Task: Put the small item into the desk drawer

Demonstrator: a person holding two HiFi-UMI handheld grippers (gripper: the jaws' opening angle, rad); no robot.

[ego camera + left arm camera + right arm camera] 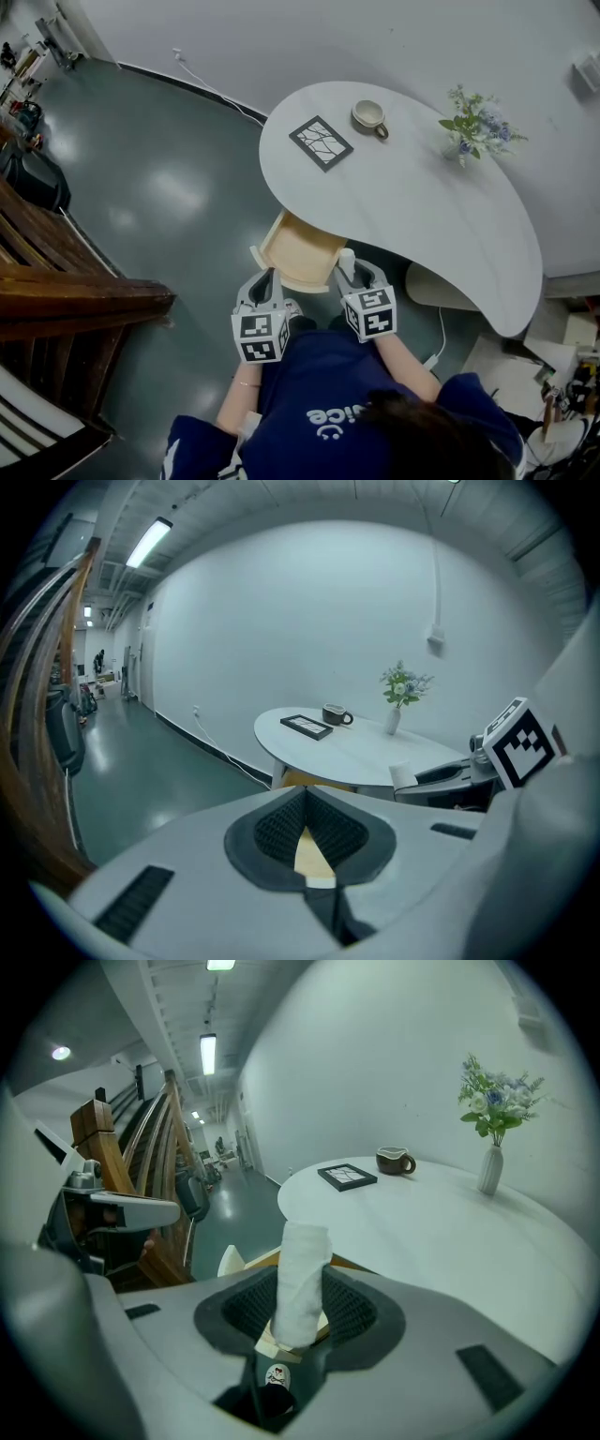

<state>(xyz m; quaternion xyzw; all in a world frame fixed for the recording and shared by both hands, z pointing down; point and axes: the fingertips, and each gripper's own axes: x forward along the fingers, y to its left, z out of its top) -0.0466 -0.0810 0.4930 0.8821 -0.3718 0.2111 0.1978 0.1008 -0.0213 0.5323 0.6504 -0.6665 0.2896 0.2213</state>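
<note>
Under the white kidney-shaped table (422, 206) a light wooden drawer (298, 251) stands pulled out. My right gripper (347, 267) hovers at the drawer's right front corner, shut on a small white roll (346, 256). In the right gripper view the roll (302, 1279) stands upright between the dark pads (349, 1312), with the drawer (246, 1262) just beyond. My left gripper (266, 279) sits at the drawer's left front corner, shut and holding nothing. In the left gripper view its tips (307, 803) meet and drawer wood (314, 855) shows through behind them. The right gripper (441, 775) shows there at the right.
On the table stand a dark picture frame (321, 142), a mug (369, 115) and a vase of flowers (473, 127). Wooden stairs (56, 281) rise at the left. A cable (211, 89) runs along the wall. Clutter (562, 375) lies at the right.
</note>
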